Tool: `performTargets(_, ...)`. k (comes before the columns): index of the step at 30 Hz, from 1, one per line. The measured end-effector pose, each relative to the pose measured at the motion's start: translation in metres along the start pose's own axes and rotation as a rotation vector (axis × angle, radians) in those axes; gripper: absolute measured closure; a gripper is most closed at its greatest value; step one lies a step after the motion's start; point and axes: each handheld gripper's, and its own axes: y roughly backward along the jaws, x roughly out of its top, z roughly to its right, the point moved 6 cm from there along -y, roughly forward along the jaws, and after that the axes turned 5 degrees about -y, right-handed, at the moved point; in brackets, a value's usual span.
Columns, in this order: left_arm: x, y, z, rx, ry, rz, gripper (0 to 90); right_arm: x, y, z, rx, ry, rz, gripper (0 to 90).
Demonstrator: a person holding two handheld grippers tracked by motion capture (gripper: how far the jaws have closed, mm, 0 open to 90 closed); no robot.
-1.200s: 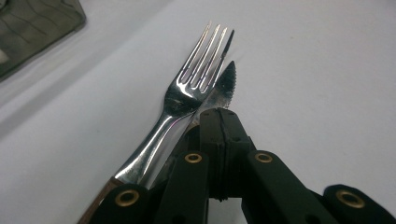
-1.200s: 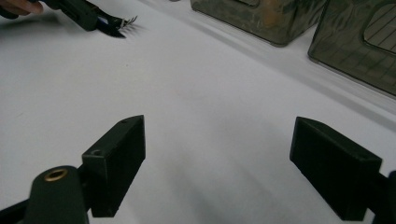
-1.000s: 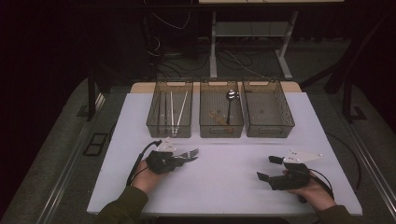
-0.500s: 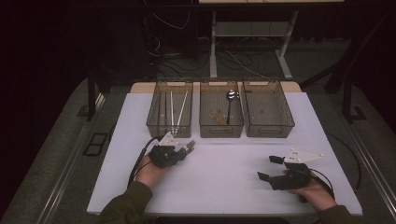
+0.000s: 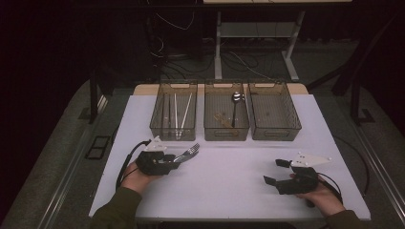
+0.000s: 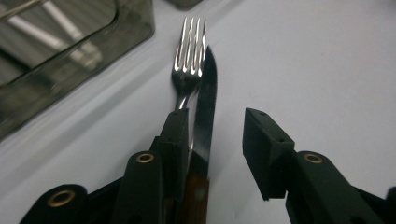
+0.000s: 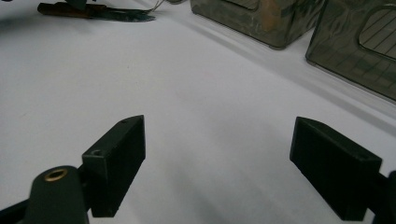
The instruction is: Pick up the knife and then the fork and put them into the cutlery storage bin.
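Left gripper (image 5: 179, 160) sits over the white table (image 5: 229, 186), toward the near left corner, held in the person's left hand (image 5: 131, 177). In the left gripper view its jaws stand apart. A fork (image 6: 189, 65) and a knife (image 6: 204, 109) lie side by side between them, both pressed against the left jaw, with a clear gap to the right jaw. Whether the jaws bear on the cutlery with any force cannot be told. The knife shows a dark blade and a brown handle near the gripper body; the fork's tines point away from the gripper toward the far edge. In the high view the fork tips reach out past the gripper, just short of the left bin (image 5: 174, 114).

Right gripper (image 5: 277, 172) is near the near right corner of the table, held in the right hand (image 5: 322, 198). Its jaws are wide apart and hold nothing, with bare table surface between them.

Three clear bins stand in a row along the far edge. The left bin holds pale stick-like utensils, the middle bin (image 5: 226, 117) holds a spoon (image 5: 235, 102), and the right bin (image 5: 273, 114) stands just beside it.
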Motion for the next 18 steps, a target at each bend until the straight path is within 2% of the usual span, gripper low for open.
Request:
performTargets(4,-0.015,0.012,-0.003,0.027,-0.006,-0.02,61.9,0.001,0.001,0.001,-0.003,0.002,0.005,18.6)
performTargets(7,-0.022,0.015,-0.001,0.027,-0.011,-0.015,65.0,0.0,0.0,0.0,0.0,0.004,0.001,18.6)
performTargets(14,-0.022,0.013,0.001,0.027,-0.062,-0.013,70.8,0.0,0.0,-0.001,0.002,0.003,-0.002,18.6)
performTargets(18,-0.024,0.012,0.0,0.027,-0.059,-0.026,72.5,0.0,0.0,0.0,0.003,0.005,0.0,18.6)
